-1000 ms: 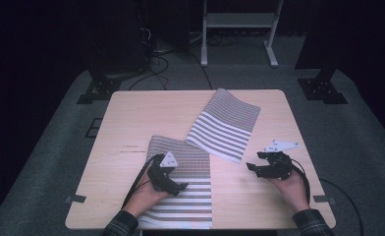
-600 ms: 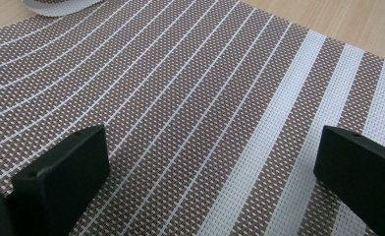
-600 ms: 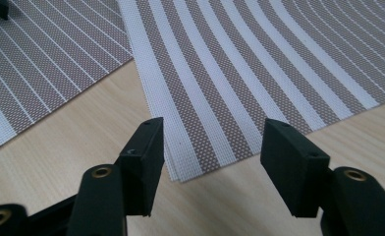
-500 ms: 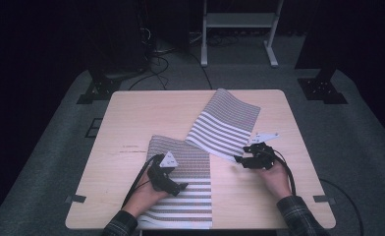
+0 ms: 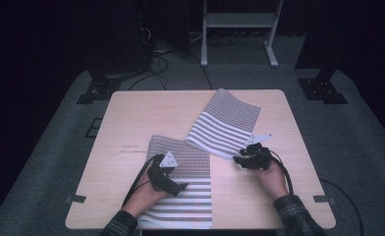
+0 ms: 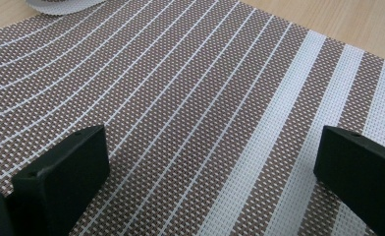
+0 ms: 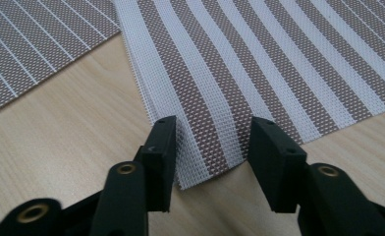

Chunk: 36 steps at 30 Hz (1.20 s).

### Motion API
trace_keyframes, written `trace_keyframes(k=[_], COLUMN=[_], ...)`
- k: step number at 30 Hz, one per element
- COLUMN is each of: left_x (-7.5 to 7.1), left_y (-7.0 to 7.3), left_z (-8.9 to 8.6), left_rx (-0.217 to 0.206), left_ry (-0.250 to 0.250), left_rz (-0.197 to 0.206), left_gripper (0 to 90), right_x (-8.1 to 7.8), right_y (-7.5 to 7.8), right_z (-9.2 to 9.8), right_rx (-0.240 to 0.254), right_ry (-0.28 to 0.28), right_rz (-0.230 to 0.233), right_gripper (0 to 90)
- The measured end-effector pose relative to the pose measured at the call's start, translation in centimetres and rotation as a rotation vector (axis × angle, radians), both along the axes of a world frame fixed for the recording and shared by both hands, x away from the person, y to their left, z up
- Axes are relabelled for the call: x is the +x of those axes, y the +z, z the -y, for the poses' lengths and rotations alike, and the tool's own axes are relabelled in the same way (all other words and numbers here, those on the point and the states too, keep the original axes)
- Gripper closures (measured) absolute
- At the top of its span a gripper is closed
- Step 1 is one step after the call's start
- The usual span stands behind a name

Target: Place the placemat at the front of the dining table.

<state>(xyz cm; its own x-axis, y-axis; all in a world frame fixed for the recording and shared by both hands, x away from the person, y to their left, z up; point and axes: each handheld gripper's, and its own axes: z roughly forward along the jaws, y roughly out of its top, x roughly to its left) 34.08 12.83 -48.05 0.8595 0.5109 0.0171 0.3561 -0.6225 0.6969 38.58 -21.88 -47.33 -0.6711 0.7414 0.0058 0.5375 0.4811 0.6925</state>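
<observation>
Since the earlier frame the right gripper (image 5: 239,160) has slid left across the table to the near corner of the far mat (image 5: 227,123); its jaws have just been closing, with that corner between them. The left gripper (image 5: 180,186) has not shifted.

Right gripper view: the mat corner (image 7: 207,162) lies between the two black jaws, bowed up slightly. The left jaw meets the mat edge; whether the right pad presses yet I cannot tell for certain. Judged as closing on the corner, not yet a firm pinch.

Left gripper: jaws spread wide, resting over the near mat (image 6: 190,108), nothing pinched. It seems to pin that mat flat.

Step in hand, as I read it: take the far mat by its corner. To do it well: close fully until both pads bite the weave, keep the grip a little in from the tip so the mesh does not slip out, then lift low and drag, not jerk. The stiff weave will bow instead of draping. Keep the left gripper down so the near mat stays put where the two mats overlap.

Surface: pale wood table (image 5: 131,118), the far mat lying askew toward the far right, the near mat square to the front edge. Room: dark, grey carpet, a white stand (image 5: 239,22) and cables (image 5: 156,61) beyond the table.
</observation>
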Motion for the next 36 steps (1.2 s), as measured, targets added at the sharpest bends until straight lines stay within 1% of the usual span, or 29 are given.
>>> trace_keyframes(k=[2, 4, 5, 7, 8, 9, 10, 13, 15, 16, 17, 22, 24, 25, 27, 29, 30, 31, 32, 36], left_x=[0.0, 0.0, 0.0, 0.0, 0.0, 0.0, 0.0, 0.0, 0.0, 0.0, 0.0, 0.0, 0.0, 0.0, 0.0, 0.0, 0.0, 0.0, 0.0, 0.0], left_y=[0.0, 0.0, 0.0, 0.0, 0.0, 0.0, 0.0, 0.0, 0.0, 0.0, 0.0, 0.0, 0.0, 0.0, 0.0, 0.0, 0.0, 0.0, 0.1, 0.1], left_z=[0.0, 0.0, 0.0, 0.0, 0.0, 0.0, 0.0, 0.0, 0.0, 0.0, 0.0, 0.0, 0.0, 0.0, 0.0, 0.0, 0.0, 0.0, 0.0, 0.1], left_rx=[0.0, 0.0, 0.0, -0.001, -0.001, -0.002, -0.002, -0.001, -0.002, -0.002, -0.002, -0.002, -0.002, -0.003, -0.003, 0.0, 0.002, 0.004, 0.006, 0.011], left_ry=[0.0, 0.0, 0.0, 0.001, 0.0, 0.001, 0.0, 0.0, 0.0, 0.0, 0.0, 0.0, 0.0, 0.001, 0.001, 0.001, 0.0, -0.001, -0.001, -0.001], left_rz=[0.0, 0.0, 0.0, 0.0, 0.0, 0.0, 0.0, 0.001, 0.001, 0.001, 0.001, 0.001, 0.001, 0.001, 0.001, 0.0, 0.0, 0.0, -0.001, -0.001], left_gripper=[0.0, 0.0, 0.0, 0.0, 0.0, 0.0, 0.0, 0.0, 0.0, 0.0, 0.0, 0.0, 0.0, 0.0, 0.0, 0.0, 0.0, 0.0, 0.0, 0.0], right_x=[0.0, -0.1, -0.1, -0.1, -0.1, -0.1, -0.1, -0.3, -0.5, -0.5, -0.5, -0.5, -0.6, -0.5, -0.4, -0.3, -0.2, -0.1, 0.0, 0.5], right_y=[0.0, 0.1, 0.2, 0.3, 0.3, 0.4, 0.5, 1.0, 1.5, 1.7, 2.1, 3.0, 3.4, 3.6, 4.2, 4.5, 4.7, 4.9, 5.0, 5.5], right_z=[0.1, 0.2, 0.3, 0.5, 0.6, 0.7, 0.8, 1.2, 1.5, 1.6, 1.8, 2.1, 2.2, 2.3, 2.3, 2.2, 2.1, 2.0, 1.9, 1.3], right_rx=[0.001, -0.005, -0.003, 0.001, -0.004, -0.011, -0.011, -0.011, 0.006, 0.002, 0.011, 0.039, 0.061, 0.076, 0.094, 0.111, 0.115, 0.121, 0.122, 0.133], right_ry=[0.004, 0.001, 0.0, -0.002, -0.006, -0.007, -0.008, -0.02, -0.038, -0.034, -0.035, -0.037, -0.036, -0.032, -0.027, -0.022, -0.021, -0.015, -0.013, -0.005], right_rz=[-0.005, -0.005, -0.012, -0.028, -0.028, -0.028, -0.029, -0.002, 0.014, 0.014, 0.02, 0.046, 0.054, 0.046, 0.056, 0.064, 0.076, 0.074, 0.073, 0.095], right_gripper=[58.6, 64.8, 66.3, 73.4, 74.3, 78.0, 79.1, 83.7, 85.0, 85.5, 85.9, 86.8, 86.8, 86.8, 87.0, 87.1, 87.2, 87.2, 87.3, 87.4])
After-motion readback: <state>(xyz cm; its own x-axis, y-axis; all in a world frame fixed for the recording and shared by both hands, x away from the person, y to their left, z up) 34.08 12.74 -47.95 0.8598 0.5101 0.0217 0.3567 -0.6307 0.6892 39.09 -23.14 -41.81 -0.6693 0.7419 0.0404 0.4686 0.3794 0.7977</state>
